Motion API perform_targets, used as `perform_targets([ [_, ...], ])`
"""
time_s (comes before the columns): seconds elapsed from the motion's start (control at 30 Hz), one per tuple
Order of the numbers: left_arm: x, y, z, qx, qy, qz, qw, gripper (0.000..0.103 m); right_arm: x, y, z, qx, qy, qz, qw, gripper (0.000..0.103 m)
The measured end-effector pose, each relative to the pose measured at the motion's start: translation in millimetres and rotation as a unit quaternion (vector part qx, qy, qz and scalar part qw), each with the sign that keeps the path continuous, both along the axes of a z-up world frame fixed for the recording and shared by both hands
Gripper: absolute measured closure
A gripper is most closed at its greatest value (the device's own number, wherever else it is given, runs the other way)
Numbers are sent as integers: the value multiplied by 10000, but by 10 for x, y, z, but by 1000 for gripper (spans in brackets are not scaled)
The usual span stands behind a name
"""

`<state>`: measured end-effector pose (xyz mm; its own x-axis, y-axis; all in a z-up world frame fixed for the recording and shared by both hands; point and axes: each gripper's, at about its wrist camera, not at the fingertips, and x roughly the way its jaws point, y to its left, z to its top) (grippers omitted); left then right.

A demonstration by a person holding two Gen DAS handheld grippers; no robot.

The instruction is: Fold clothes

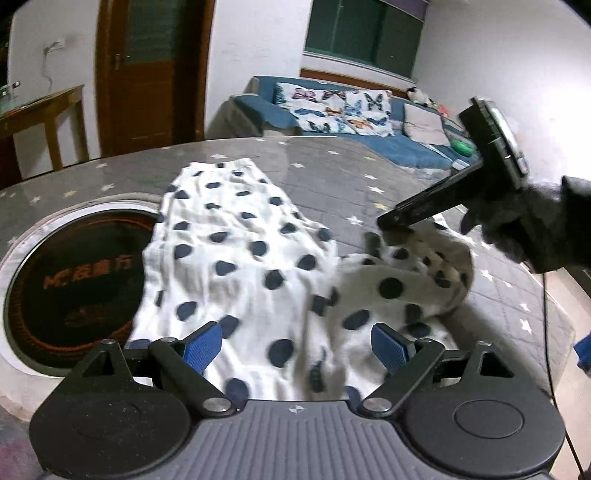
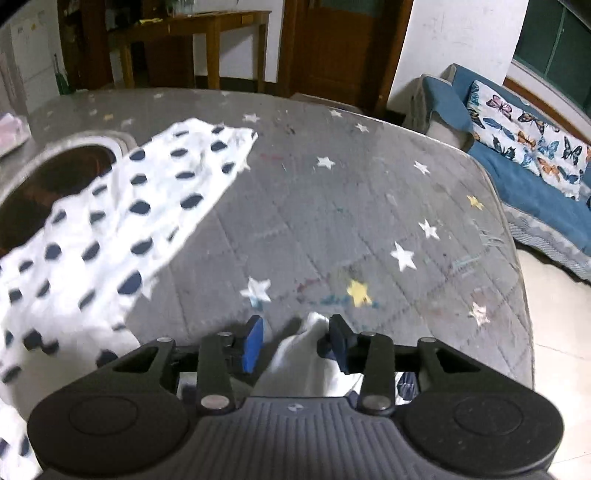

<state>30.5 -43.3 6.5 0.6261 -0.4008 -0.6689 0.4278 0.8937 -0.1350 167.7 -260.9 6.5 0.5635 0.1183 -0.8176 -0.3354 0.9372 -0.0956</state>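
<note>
A white garment with dark blue dots (image 1: 236,258) lies spread on the grey star-patterned table cover (image 1: 332,177), with a bunched fold at its right side (image 1: 399,284). My left gripper (image 1: 297,347) hovers over the garment's near part, jaws wide open, nothing between them. In the left wrist view my right gripper (image 1: 388,223), held by a dark-gloved hand (image 1: 535,229), points down at the bunched fold. In the right wrist view, the right gripper (image 2: 295,339) stands partly open with a white fold (image 2: 306,354) between the pads, loose on the left side. The rest of the garment (image 2: 110,229) lies to the left.
A round dark hotplate (image 1: 74,288) is set into the table at the left, partly under the garment. The table's edge (image 2: 517,258) curves round on the right, with a blue sofa (image 2: 524,184) and butterfly cushions beyond. A wooden side table (image 2: 207,33) and door stand behind.
</note>
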Motion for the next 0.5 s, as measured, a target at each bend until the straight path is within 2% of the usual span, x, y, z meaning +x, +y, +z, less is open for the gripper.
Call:
perform_targets([
  [0.03, -26, -40, 1, 7, -7, -70, 10000, 13, -6, -18, 4, 14, -1, -31, 10000, 74],
  [0.07, -52, -75, 2, 12, -14, -136, 9999, 13, -1, -40, 21, 27, -15, -86, 10000, 85],
  [0.1, -77, -108, 2, 15, -22, -199, 9998, 13, 7, -62, 45, 41, -42, -133, 9999, 91],
  [0.27, -180, -254, -36, -10, 38, -482, 9988, 13, 112, -112, 272, 79, -486, -183, 9986, 96],
  [0.5, -275, -418, -99, -19, 112, -811, 9966, 13, 272, -53, 763, 336, -1444, -192, 9888, 97],
])
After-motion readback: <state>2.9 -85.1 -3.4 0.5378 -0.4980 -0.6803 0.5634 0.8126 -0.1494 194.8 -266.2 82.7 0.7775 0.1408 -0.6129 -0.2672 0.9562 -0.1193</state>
